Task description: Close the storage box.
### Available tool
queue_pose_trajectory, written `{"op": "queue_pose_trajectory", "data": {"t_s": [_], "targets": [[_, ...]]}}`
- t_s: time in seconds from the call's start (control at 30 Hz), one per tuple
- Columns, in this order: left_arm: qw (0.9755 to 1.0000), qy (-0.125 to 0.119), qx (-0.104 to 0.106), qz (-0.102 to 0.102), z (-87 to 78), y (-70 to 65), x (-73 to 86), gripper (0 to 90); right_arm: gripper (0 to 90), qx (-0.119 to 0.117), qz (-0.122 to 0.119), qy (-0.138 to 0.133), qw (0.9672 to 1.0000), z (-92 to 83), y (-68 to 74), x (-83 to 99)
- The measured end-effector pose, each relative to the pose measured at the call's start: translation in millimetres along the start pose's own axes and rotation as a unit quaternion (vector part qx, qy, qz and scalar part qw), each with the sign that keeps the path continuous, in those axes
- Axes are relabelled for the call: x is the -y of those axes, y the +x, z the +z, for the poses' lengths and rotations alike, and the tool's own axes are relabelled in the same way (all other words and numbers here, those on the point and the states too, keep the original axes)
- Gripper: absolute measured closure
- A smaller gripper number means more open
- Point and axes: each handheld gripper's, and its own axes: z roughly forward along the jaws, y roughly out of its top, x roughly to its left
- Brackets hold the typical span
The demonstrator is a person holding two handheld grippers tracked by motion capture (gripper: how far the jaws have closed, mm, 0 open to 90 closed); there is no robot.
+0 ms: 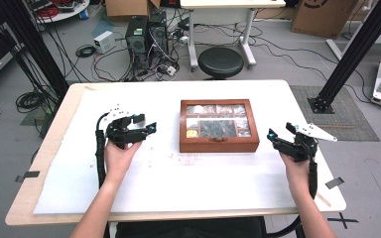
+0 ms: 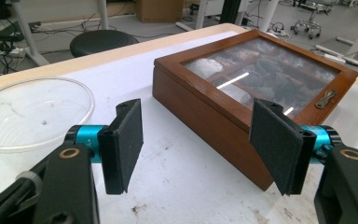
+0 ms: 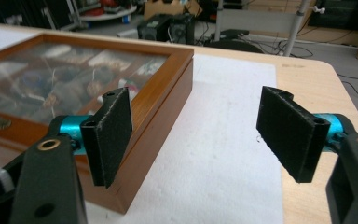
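Flanking the wooden box (image 1: 219,126), left gripper (image 1: 140,128) and right gripper (image 1: 281,137) hover with jaws apart, nothing between them — probably poised to take it from both sides. Box sits mid-table on the white mat (image 1: 178,173), glass lid shut, latch (image 2: 325,98) closed; compartments hold small mixed items, indistinct. Clear plastic bowl (image 2: 32,112) nearby, apparently empty.

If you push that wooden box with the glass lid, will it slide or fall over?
The wooden box looks low and wide, lying flat on the white mat, so it would probably slide, not tip. It seems stiff and fairly heavy. Its glass lid could crack if knocked, so push the wooden side.
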Motion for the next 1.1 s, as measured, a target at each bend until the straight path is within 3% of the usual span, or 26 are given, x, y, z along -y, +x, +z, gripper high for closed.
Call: {"op": "queue_pose_trajectory", "data": {"t_s": [0.07, 0.3, 0.53, 1.1], "targets": [[1.0000, -0.001, -0.002, -0.001, -1.3, 0.3, 0.6, 35.0, 27.9, -0.004, 0.012, -0.008, 0.9999, 0.6, -3.8, 0.3], [0.9999, 0.002, -0.011, 0.000, -6.6, 2.0, 2.9, 35.0, 30.1, -0.005, 0.016, -0.007, 0.9998, 4.8, -9.2, 1.3], [0.9999, -0.002, -0.015, 0.002, -10.3, 2.7, 3.4, 35.0, 30.1, -0.001, 0.005, -0.005, 1.0000, 7.5, -7.3, 1.6], [0.9998, 0.006, -0.017, 0.006, -7.0, 1.9, 4.7, 35.0, 30.0, 0.000, 0.004, 0.002, 1.0000, 9.1, -6.8, 2.6]]}}
